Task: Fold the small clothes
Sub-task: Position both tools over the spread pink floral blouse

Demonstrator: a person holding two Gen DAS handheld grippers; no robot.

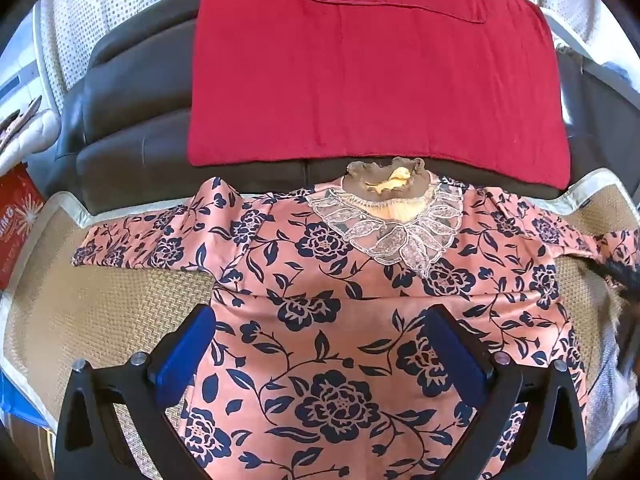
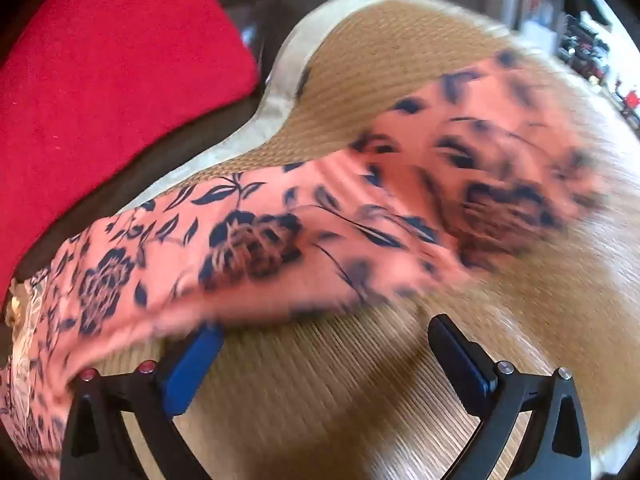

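- A pink blouse (image 1: pixel 340 312) printed with dark blue flowers is seen spread flat, front up, on a woven straw mat (image 1: pixel 100 300) edged with a pale border.
- Its lace collar (image 1: pixel 394 224) is placed at the far side, against a dark leather cushion (image 1: pixel 132 128) that lies beyond the mat.
- A red quilted cloth (image 1: pixel 372 76) is laid over that cushion, just beyond the collar.
- In the left wrist view both sleeves are stretched out sideways; the left sleeve (image 1: pixel 160 244) lies flat on the mat.
- The left gripper (image 1: pixel 320 332) is held above the blouse's body, tilted downward, with its jaws spread wide and its blue pads clear of the fabric; nothing is held between them.
- In the right wrist view the right gripper (image 2: pixel 324 340) is seen over the bare mat (image 2: pixel 360 400), just beside the right sleeve (image 2: pixel 320 220), which runs across the picture from the blouse body to the mat's far corner.
- Its jaws are likewise spread wide and nothing lies between them; whether the left pad touches the sleeve's near edge cannot be told.
- The far half of that sleeve is heavily blurred, so its cuff cannot be made out.
- The red cloth (image 2: pixel 112 80) is also seen at the upper left of the right wrist view.
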